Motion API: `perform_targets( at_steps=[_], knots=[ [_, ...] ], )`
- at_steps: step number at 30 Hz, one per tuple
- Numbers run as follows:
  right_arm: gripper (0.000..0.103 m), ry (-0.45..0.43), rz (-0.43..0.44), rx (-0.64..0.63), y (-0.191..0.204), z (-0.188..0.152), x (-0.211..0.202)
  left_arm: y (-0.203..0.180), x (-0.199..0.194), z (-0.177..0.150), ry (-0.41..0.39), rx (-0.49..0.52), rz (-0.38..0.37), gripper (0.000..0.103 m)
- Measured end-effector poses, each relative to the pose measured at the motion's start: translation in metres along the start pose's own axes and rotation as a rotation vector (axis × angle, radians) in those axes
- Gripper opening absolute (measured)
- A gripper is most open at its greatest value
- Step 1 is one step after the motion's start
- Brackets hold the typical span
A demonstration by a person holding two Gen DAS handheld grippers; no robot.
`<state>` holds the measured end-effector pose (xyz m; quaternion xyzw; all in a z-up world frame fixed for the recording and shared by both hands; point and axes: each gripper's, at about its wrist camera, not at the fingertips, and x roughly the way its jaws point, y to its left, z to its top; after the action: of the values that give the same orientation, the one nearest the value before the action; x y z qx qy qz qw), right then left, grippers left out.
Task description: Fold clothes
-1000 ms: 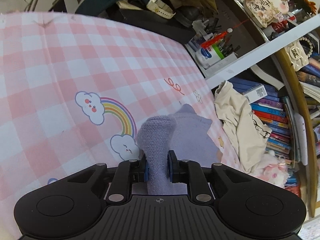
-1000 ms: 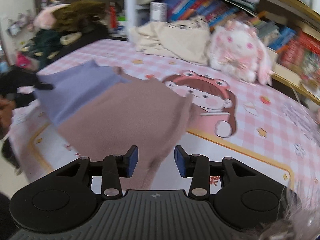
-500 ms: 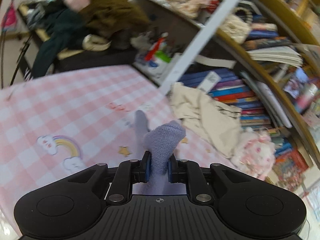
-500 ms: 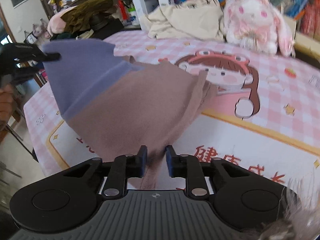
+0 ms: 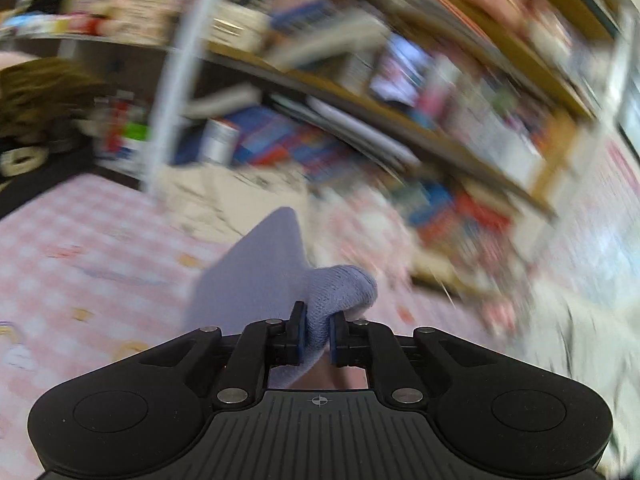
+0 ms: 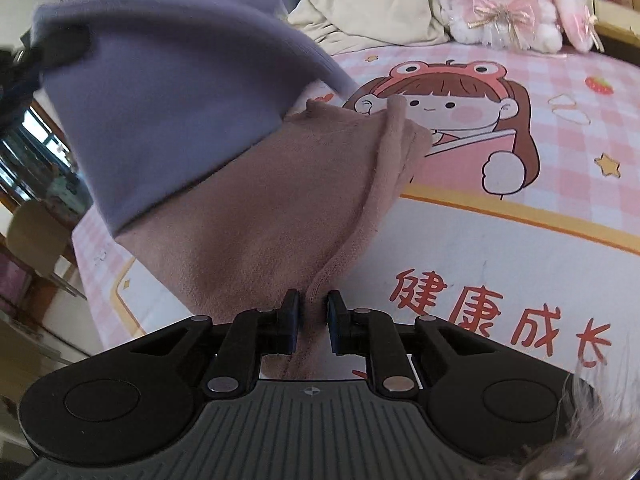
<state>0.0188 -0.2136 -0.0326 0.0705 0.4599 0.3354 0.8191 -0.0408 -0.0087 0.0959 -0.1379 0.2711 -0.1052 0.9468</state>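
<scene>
A two-tone garment, lilac at one end (image 6: 160,92) and dusty pink at the other (image 6: 280,208), hangs stretched in the air above the pink checked bed cover (image 6: 500,240). My left gripper (image 5: 318,334) is shut on the lilac end (image 5: 260,276), lifted high; that view is blurred. My right gripper (image 6: 313,316) is shut on the pink hem (image 6: 344,256). The left gripper shows as a dark shape (image 6: 24,64) at the far left of the right wrist view.
A cream garment (image 6: 372,16) and a white-and-pink plush rabbit (image 6: 504,4) lie at the far edge of the bed by crowded bookshelves (image 5: 400,128). A chair (image 6: 36,236) and floor show beyond the bed's left edge.
My left gripper has swung up and to the right with the lilac end. My right gripper has closed onto the pink hem, and the garment now hangs taut between both.
</scene>
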Motion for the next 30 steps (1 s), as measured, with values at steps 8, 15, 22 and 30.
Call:
perform_targets(
  at_steps=[8, 15, 22, 30],
  knots=[
    [0.018, 0.002, 0.118, 0.180, -0.035, -0.001, -0.010, -0.033, 0.065, -0.084, 0.355, 0.222, 0.096, 0.023],
    [0.051, -0.101, 0.187, 0.318, -0.060, 0.007, -0.047, -0.043, 0.060, -0.074, 0.311, 0.179, 0.048, 0.041],
    [0.067, -0.164, 0.316, 0.474, -0.083, 0.042, -0.044, -0.043, 0.022, -0.063, 0.252, 0.218, -0.036, 0.059],
    [0.042, -0.062, 0.217, 0.454, -0.069, 0.087, 0.017, -0.009, 0.021, -0.060, 0.178, 0.228, 0.178, 0.059]
  ],
)
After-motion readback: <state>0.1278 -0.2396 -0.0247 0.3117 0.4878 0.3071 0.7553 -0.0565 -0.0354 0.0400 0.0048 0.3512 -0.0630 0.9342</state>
